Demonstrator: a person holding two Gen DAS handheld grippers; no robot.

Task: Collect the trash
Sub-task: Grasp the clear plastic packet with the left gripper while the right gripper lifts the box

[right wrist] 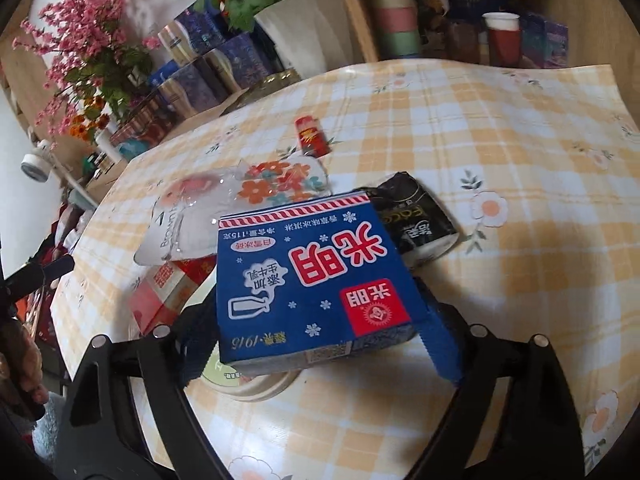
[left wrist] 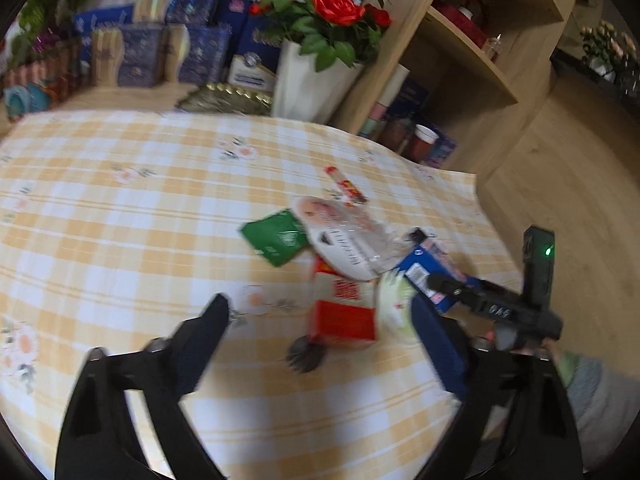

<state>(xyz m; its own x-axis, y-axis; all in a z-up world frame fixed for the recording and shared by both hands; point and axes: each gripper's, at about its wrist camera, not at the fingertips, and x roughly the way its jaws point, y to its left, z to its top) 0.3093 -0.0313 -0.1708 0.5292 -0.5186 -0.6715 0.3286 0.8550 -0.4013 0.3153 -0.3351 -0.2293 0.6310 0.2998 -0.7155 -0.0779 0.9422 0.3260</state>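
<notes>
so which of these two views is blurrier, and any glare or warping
Left wrist view is the blurrier: the red box and green packet are smeared. Right wrist view is sharp, with the blue box print readable and glare on the clear plastic wrapper. Both bend the tablecloth fisheye-style.

carton (right wrist: 316,276) on lid (right wrist: 248,384); wrapper (right wrist: 416,216) behind | tablecloth (right wrist: 500,128) beneath
</notes>
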